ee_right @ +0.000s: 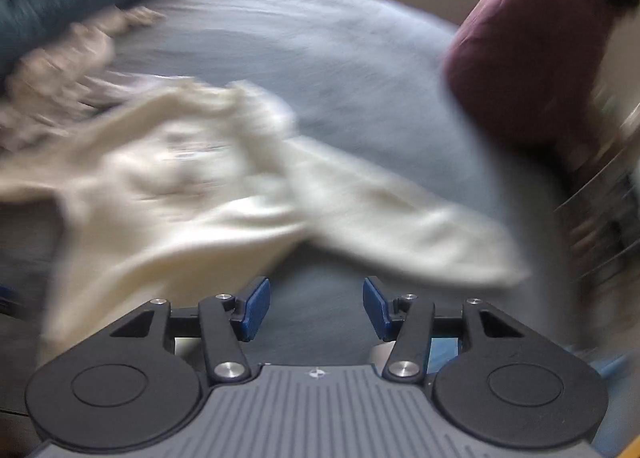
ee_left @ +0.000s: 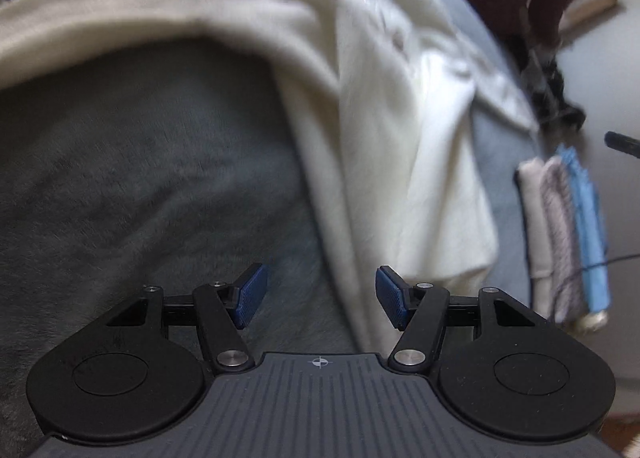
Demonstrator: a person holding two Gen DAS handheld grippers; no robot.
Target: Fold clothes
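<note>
1. Grey-blue bed (ee_right: 328,69) fills both views; a folded stack (ee_left: 568,242) sits at the right edge of the left wrist view.
2. Our cream garment (ee_right: 192,193) lies rumpled left of centre in the right wrist view, one sleeve (ee_right: 420,234) trailing toward lower right.
3. Both our left claw (ee_left: 320,294) and right claw (ee_right: 316,308) stand apart, nothing between the pads.
4. We should spread the garment flat first, then pinch the sleeve near its end and lay it across the body, keeping edges aligned.
</note>
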